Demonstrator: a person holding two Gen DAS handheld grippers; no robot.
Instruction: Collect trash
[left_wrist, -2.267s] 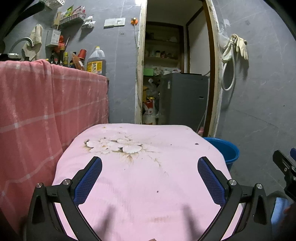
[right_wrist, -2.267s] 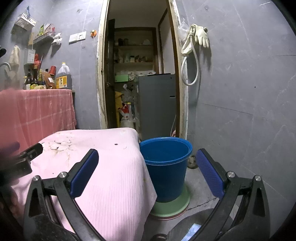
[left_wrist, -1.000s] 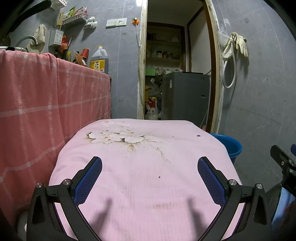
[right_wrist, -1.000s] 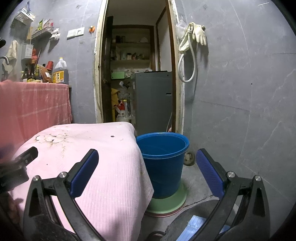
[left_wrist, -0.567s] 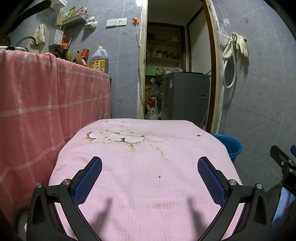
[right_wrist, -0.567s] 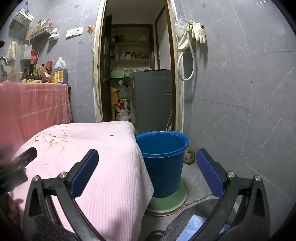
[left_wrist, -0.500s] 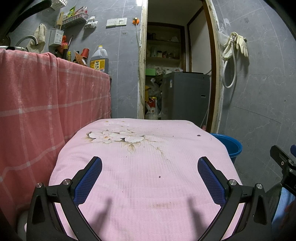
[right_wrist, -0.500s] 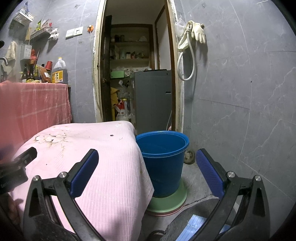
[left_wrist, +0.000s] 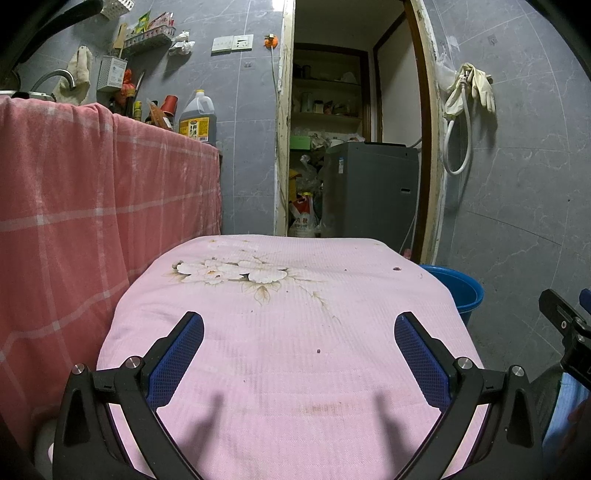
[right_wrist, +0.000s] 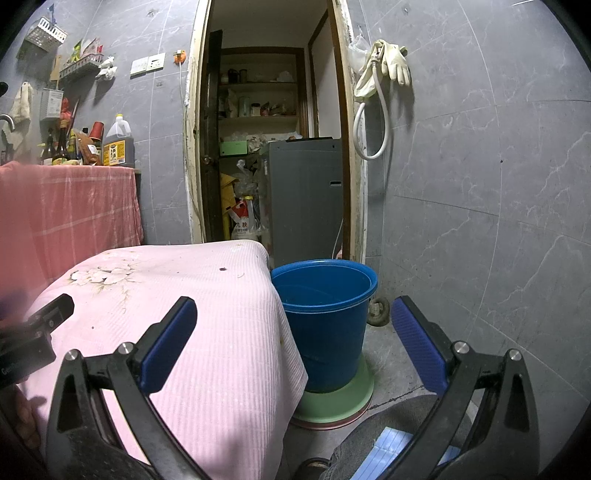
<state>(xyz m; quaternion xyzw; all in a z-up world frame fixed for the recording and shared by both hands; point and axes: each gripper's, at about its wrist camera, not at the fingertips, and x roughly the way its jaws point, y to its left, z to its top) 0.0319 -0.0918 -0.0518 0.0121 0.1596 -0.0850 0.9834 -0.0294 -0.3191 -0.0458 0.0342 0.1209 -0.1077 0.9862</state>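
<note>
A low table under a pink flowered cloth (left_wrist: 280, 332) fills the left wrist view. Small dark crumbs (left_wrist: 397, 268) lie near its far right corner, and another speck (left_wrist: 318, 350) sits mid-cloth. My left gripper (left_wrist: 295, 332) hovers low over the cloth's near part, open and empty. A blue bucket (right_wrist: 325, 317) stands on a green base on the floor just right of the table. My right gripper (right_wrist: 294, 317) is open and empty, aimed at the table's right edge (right_wrist: 280, 314) and the bucket. The crumbs (right_wrist: 222, 268) show there too.
A counter draped in red checked cloth (left_wrist: 92, 206) stands at the left with bottles and an oil jug (left_wrist: 197, 118) on top. Behind is an open doorway with a grey appliance (left_wrist: 369, 192). A hose and gloves (right_wrist: 384, 74) hang on the tiled right wall.
Both views sank slightly lower toward the table between 2.3 s and 1 s ago. Since then nothing has visibly moved; both grippers stay open.
</note>
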